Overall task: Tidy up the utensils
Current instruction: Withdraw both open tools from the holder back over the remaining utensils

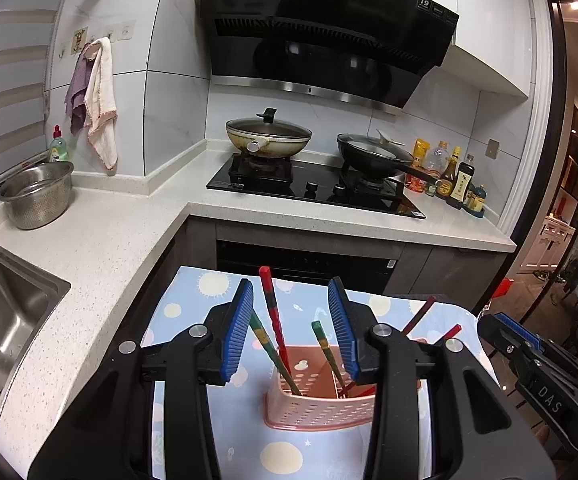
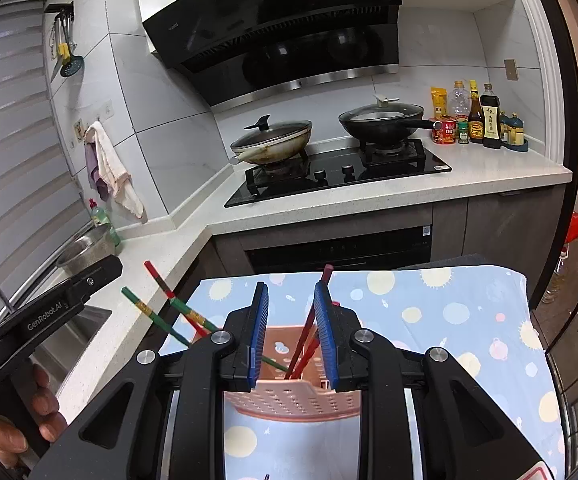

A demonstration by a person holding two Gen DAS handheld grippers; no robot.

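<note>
The cloth (image 2: 449,320) is the biggest thing here, blue with dots, spread over a small table, and it is soft, so things can slide or wobble on it. On it stands the pink basket (image 1: 317,404), full of little holes. It looks like thin plastic, so I think it is light and could tip if it is bumped or if a stick is pulled sideways. Inside it stand the chopsticks (image 1: 273,320), some red and some green with gold bands, all leaning out at a slant. They look thin, hard, stiff and light, and they seem smooth and shiny, so I think they can slip or twist in a pinch. The best place to take 1 is near the top end that sticks up free, with the pads flat on 2 sides, then lift it straight along its lean. The left gripper (image 1: 295,328) hangs just over the basket with its jaws spread, and sticks show between the blue pads without being pinched. The right gripper (image 2: 291,332) is over the basket too, its jaws a little apart, with red sticks between them but not squeezed.
</note>
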